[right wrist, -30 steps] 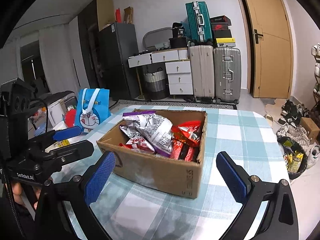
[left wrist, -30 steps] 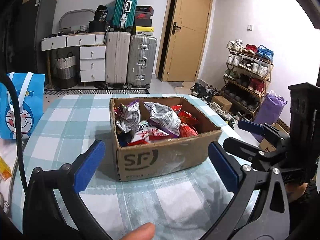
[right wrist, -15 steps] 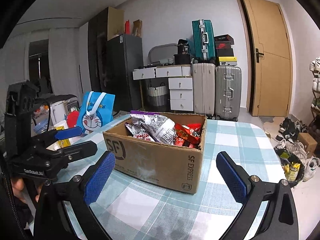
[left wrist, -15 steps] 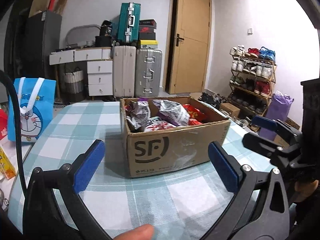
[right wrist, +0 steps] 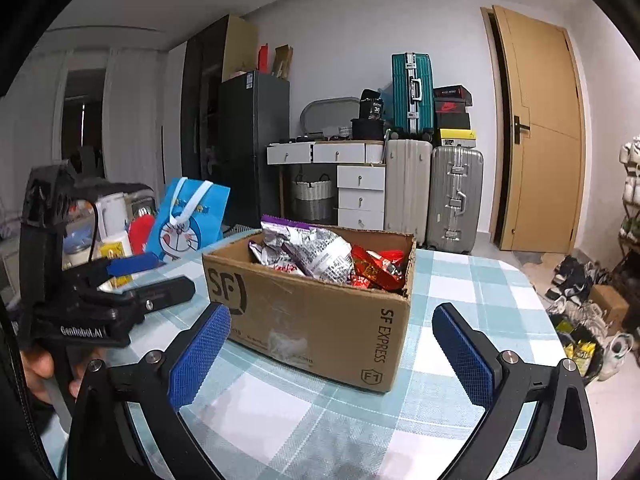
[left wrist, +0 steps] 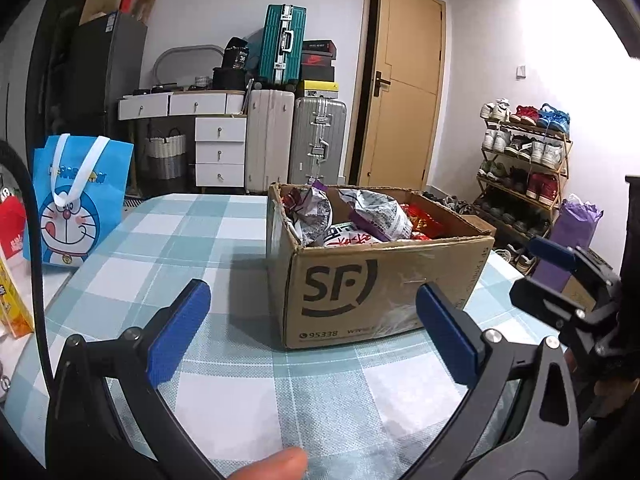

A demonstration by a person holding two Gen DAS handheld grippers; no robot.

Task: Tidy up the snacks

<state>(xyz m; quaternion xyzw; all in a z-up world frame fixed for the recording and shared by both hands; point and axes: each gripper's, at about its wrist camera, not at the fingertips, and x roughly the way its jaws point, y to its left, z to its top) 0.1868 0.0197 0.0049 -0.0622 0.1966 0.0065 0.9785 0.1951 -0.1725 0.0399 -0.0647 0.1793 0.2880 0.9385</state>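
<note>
A checked tablecloth point(left wrist: 248, 400) covers the one table. Two tongs hover above its near edge, the left gripper point(left wrist: 312, 328) and right gripper point(right wrist: 330, 354) both spread apart and empty. Beyond them stands one cardboard box point(left wrist: 384, 280) holding several snack packets point(right wrist: 320, 256), near the table's middle. One blue cartoon bag point(left wrist: 76, 200) stands at the left edge.

Both grippers now sit lower and closer to the counter point(left wrist: 248, 392) than a second ago; the cardboard box point(left wrist: 384, 280) shows more of its printed side, less of the snack bags point(left wrist: 376, 212) inside.
</note>
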